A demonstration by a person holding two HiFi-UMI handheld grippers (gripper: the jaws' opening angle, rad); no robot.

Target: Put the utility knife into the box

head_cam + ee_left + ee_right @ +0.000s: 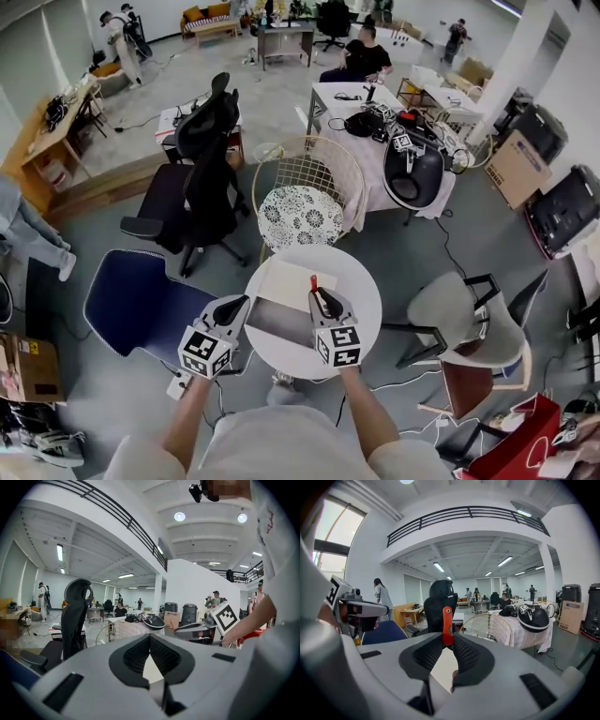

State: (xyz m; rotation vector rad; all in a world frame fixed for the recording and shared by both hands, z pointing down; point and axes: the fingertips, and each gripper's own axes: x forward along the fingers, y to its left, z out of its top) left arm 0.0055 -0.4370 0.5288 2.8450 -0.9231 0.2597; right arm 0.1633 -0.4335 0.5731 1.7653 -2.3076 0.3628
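An open pale box (281,291) lies on the small round white table (366,309). My right gripper (319,296) hovers over the box's right part, shut on a red utility knife (313,281). The knife stands up between the pads and pokes out past the tips. In the right gripper view the knife (447,619) is pinched at the jaw tips of the right gripper (448,638), with the pale box below. My left gripper (238,305) sits at the box's left side. Its jaw tips meet with nothing between them in the left gripper view (150,637).
Round the table stand a wire chair with a patterned cushion (300,211), a black office chair (202,178), a blue chair (136,305) and a grey chair (459,319). A cluttered long table with a black helmet (412,173) lies beyond. People stand far off.
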